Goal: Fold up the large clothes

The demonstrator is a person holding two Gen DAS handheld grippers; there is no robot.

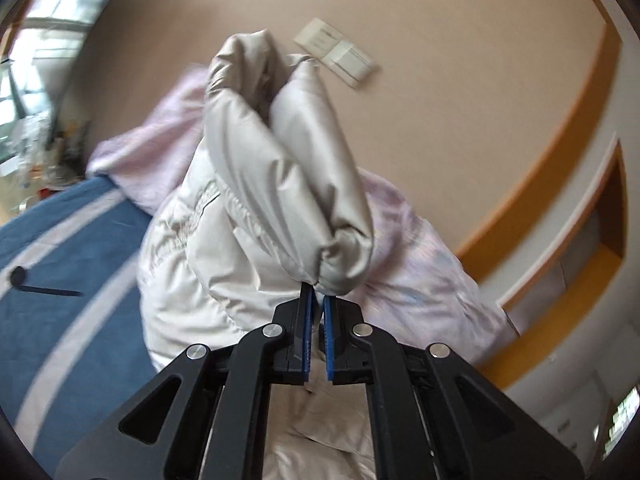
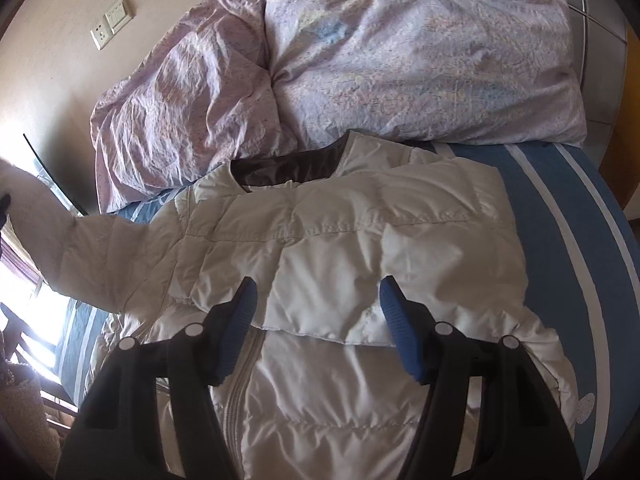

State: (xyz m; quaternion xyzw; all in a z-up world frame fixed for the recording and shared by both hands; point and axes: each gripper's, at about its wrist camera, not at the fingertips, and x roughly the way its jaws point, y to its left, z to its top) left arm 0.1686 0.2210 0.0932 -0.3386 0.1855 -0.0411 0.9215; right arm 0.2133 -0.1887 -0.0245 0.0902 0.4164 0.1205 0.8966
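Note:
A white puffer jacket (image 2: 340, 248) lies face down on the blue striped bed, its dark collar lining (image 2: 288, 166) toward the duvet. My left gripper (image 1: 317, 294) is shut on the cuff of the jacket's sleeve (image 1: 280, 160) and holds it lifted in the air. The same sleeve (image 2: 80, 256) stretches up to the left edge of the right wrist view. My right gripper (image 2: 318, 300) is open and empty, hovering just above the jacket's back, one sleeve folded flat across it.
A crumpled lilac duvet (image 2: 360, 60) is piled at the head of the bed. The blue bedsheet with white stripes (image 2: 576, 216) shows right of the jacket. Wall switches (image 2: 112, 20) sit on the beige wall. A black strap (image 1: 36, 284) lies on the sheet.

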